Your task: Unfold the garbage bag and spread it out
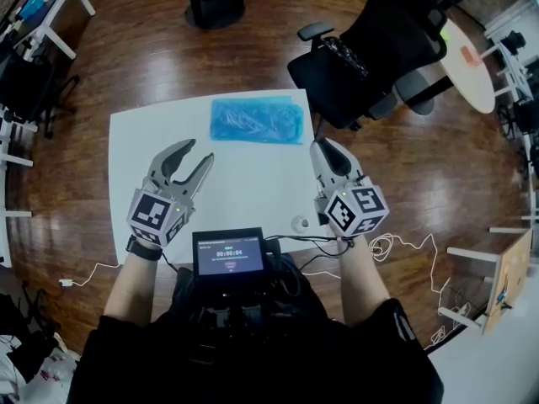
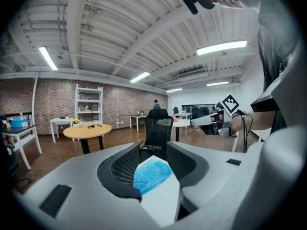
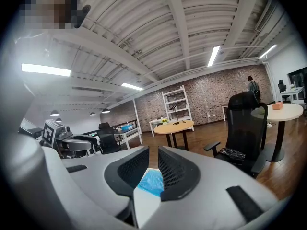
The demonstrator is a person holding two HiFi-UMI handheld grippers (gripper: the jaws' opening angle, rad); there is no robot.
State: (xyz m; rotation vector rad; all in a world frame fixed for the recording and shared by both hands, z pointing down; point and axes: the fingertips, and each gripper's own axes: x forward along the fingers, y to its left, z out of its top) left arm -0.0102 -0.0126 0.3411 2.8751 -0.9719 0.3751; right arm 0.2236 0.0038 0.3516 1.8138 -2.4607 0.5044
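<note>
A folded blue garbage bag (image 1: pixel 257 120) lies flat near the far edge of the white table (image 1: pixel 135 158). My left gripper (image 1: pixel 200 151) hovers over the table, nearer than the bag and to its left. Its jaws are spread wide and hold nothing. My right gripper (image 1: pixel 321 146) hovers by the table's right edge, just nearer than the bag's right corner. Its jaws show a narrow gap with nothing in it. In the left gripper view the bag (image 2: pixel 152 175) shows between the jaws, further off. In the right gripper view the bag (image 3: pixel 151 182) shows through the slit.
A black office chair (image 1: pixel 379 49) stands just beyond the table's far right corner. A small white round object (image 1: pixel 301 223) lies near the table's front edge, beside a screen device (image 1: pixel 229 255) at the person's chest. Cables (image 1: pixel 396 247) trail over the wooden floor at the right.
</note>
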